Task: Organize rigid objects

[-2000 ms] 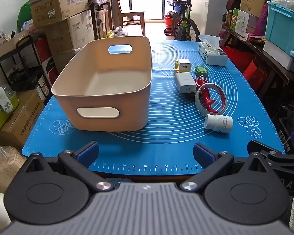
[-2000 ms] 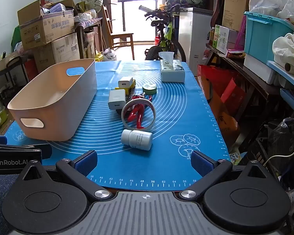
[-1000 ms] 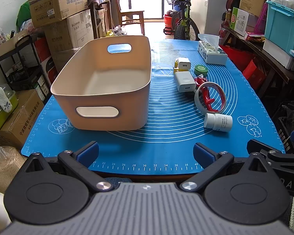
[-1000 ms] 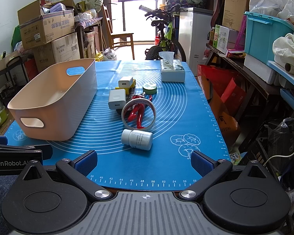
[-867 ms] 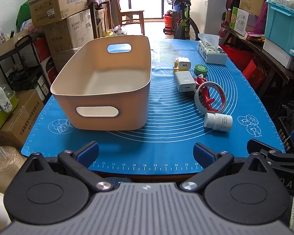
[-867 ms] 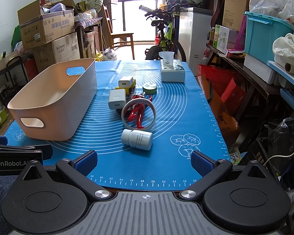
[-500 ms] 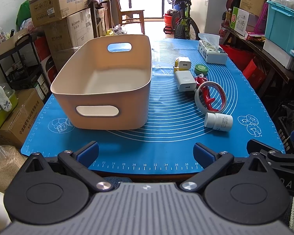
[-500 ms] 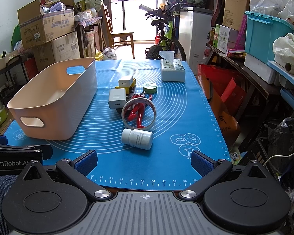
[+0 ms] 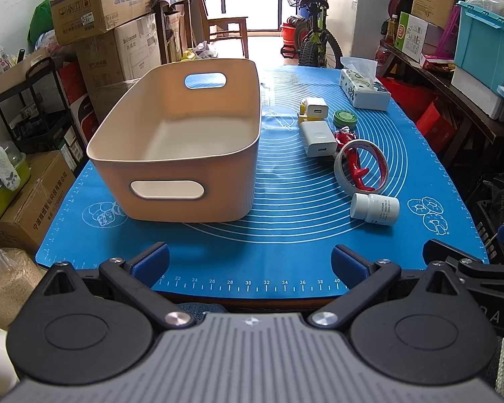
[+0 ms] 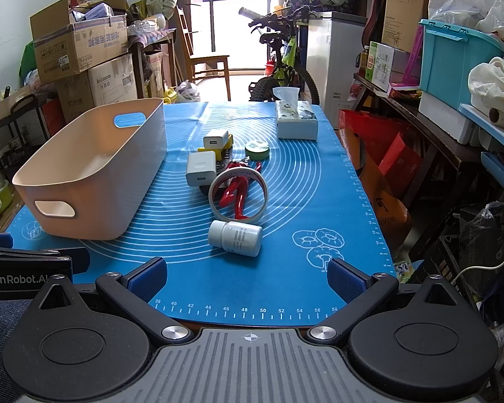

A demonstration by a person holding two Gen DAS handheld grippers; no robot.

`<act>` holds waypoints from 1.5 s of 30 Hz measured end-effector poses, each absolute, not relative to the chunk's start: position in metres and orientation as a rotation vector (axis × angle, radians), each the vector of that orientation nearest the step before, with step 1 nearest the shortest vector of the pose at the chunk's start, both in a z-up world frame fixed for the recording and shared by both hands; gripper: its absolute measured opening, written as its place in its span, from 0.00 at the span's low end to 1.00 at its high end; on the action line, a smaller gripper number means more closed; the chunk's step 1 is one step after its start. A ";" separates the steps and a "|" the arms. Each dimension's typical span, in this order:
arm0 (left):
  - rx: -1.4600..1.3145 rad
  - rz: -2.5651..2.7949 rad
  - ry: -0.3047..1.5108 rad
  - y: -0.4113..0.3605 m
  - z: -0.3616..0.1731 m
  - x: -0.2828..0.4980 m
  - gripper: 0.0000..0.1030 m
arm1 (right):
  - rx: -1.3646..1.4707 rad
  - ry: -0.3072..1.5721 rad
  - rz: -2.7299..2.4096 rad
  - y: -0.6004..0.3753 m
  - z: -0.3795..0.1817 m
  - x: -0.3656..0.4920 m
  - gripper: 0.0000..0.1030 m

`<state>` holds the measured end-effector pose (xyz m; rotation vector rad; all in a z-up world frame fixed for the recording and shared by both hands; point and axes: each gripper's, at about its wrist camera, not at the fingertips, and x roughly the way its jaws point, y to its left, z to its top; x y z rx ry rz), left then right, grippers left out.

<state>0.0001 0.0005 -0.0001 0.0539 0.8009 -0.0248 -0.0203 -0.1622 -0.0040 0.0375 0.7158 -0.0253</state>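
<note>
Right gripper (image 10: 247, 273) spread wide, empty, at near edge of blue mat (image 10: 319, 201). Left gripper (image 9: 248, 262) likewise spread, empty. White pill bottle (image 10: 235, 233) lies on its side just ahead of right gripper, tape roll (image 10: 238, 194) beyond. Beige bin (image 10: 94, 168) empty, left. Likely best: approach low, pinch across bottle's round sides so it cannot roll.

Bottle (image 10: 236, 237) label print — too small to read.
</note>
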 end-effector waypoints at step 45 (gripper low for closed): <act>-0.014 0.050 0.803 0.036 0.029 0.036 0.98 | 0.058 0.702 0.027 -0.146 0.017 0.013 0.97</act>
